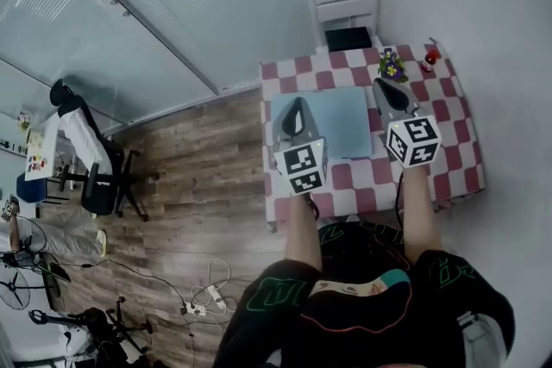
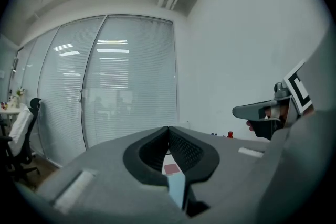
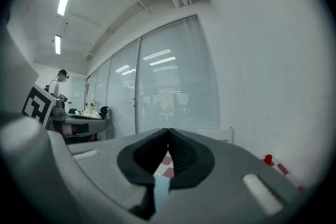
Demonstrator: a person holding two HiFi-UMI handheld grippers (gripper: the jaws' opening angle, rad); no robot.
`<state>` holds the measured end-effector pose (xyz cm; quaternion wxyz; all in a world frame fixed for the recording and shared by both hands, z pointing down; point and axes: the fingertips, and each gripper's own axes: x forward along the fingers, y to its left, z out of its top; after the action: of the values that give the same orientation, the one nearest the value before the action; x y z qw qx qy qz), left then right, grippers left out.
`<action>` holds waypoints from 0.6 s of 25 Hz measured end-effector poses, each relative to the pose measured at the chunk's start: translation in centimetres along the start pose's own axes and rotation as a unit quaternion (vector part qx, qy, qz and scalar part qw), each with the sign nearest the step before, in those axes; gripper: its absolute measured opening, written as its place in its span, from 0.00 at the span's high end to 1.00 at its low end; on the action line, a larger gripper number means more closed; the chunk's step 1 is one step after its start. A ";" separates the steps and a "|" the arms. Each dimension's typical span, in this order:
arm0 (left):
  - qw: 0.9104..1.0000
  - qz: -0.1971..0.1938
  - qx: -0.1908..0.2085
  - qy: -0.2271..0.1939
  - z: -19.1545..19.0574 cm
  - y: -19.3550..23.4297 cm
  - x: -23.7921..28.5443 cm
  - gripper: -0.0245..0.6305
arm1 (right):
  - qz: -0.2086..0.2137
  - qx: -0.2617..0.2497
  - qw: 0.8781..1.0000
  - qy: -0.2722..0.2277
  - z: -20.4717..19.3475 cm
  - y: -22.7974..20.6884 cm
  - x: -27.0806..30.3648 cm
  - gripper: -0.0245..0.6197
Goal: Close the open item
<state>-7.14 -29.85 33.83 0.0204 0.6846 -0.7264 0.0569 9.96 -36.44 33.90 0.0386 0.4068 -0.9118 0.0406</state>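
A light blue flat rectangular item (image 1: 332,123) lies on the red-and-white checked table (image 1: 448,112); from above I cannot tell whether it is open or closed. My left gripper (image 1: 296,105) hovers over the item's left part, shut with nothing in it. My right gripper (image 1: 385,84) hangs just past the item's right edge, also shut and empty. In the left gripper view the jaws (image 2: 168,129) meet, with a strip of blue and a red check below them. The right gripper view shows the same closed jaws (image 3: 168,130) over the checked cloth.
A white chair (image 1: 345,6) stands at the table's far side. A small pot of flowers (image 1: 392,65) and a red object (image 1: 429,58) sit at the far right corner. A glass partition, an office chair (image 1: 90,164) and floor cables (image 1: 207,297) lie to the left.
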 end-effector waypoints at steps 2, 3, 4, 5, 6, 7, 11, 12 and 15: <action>1.000 -0.002 0.005 -0.005 0.5 -0.5 -0.1 0.95 | 0.003 -0.008 1.000 -0.004 0.5 -0.2 -0.2 0.96; 1.000 -0.002 0.008 -0.007 0.7 -0.6 -0.2 0.95 | 0.004 -0.013 1.000 -0.006 0.7 -0.2 -0.3 0.96; 1.000 -0.002 0.010 -0.010 0.9 -0.7 -0.4 0.95 | 0.006 -0.018 1.000 -0.009 0.9 -0.1 -0.5 0.96; 1.000 -0.002 0.012 -0.013 1.1 -0.7 -0.5 0.95 | 0.007 -0.023 1.000 -0.011 1.1 0.0 -0.7 0.96; 1.000 -0.001 0.013 -0.015 1.3 -0.8 -0.6 0.95 | 0.009 -0.029 0.999 -0.013 1.2 0.2 -0.8 0.96; 1.000 -0.001 0.016 -0.016 1.5 -0.9 -0.7 0.95 | 0.011 -0.034 0.999 -0.015 1.3 0.4 -0.9 0.96; 0.999 -0.004 0.028 -0.019 1.8 -1.5 -0.8 0.95 | 0.013 -0.043 0.999 -0.021 1.6 0.3 -1.3 0.96; 0.999 -0.006 0.029 -0.018 1.9 -1.6 -0.7 0.95 | 0.012 -0.044 0.999 -0.023 1.7 0.2 -1.3 0.96; 0.999 -0.011 0.032 -0.016 2.2 -1.7 -0.7 0.95 | 0.009 -0.046 0.999 -0.026 2.2 0.0 -1.4 0.96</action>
<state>-5.29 -29.50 31.71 -0.0121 0.6938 -0.7168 0.0691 10.77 -35.67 31.57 0.0336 0.3973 -0.9170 -0.0114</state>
